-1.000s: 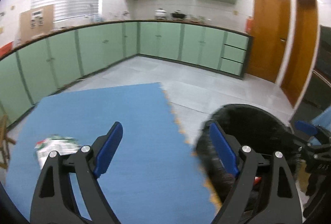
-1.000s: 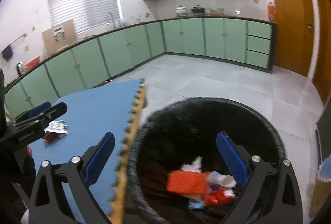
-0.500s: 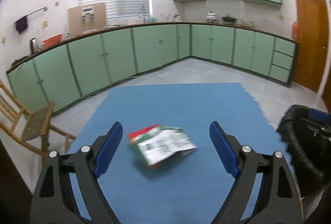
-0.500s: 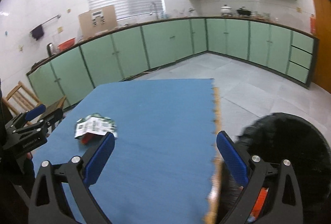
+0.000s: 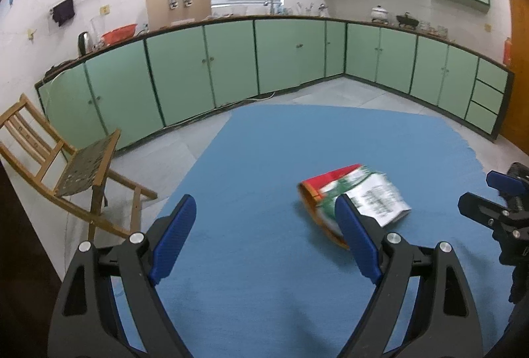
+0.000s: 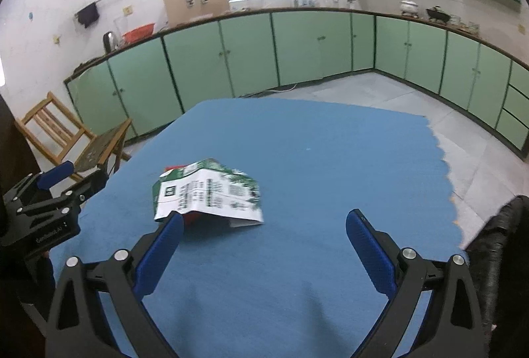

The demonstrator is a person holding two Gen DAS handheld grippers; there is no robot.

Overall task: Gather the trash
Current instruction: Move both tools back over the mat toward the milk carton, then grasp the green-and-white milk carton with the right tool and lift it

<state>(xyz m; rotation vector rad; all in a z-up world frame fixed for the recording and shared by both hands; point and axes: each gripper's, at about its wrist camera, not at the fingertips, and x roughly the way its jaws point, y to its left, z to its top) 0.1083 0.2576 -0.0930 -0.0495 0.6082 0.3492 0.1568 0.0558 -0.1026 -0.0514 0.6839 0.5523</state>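
A flattened green, white and red paper carton (image 6: 206,192) lies alone on the blue foam floor mat (image 6: 314,159), near its middle and between the two tools. The left gripper (image 5: 264,242) hangs over the mat with its blue pads spread wide and nothing between them; the carton sits just beyond its right-hand pad, which covers one corner. The right gripper (image 6: 263,250) is likewise spread and empty, the carton just ahead of its left-hand pad. The carton looks light, thin and creased, likely to bend or slide on the foam; I would judge the raised folded edge, where it stands off the mat, the safest hold. The black bin (image 6: 496,242) is cut off at the frame edge, its contents unseen. The carton's print is blurred and unreadable.
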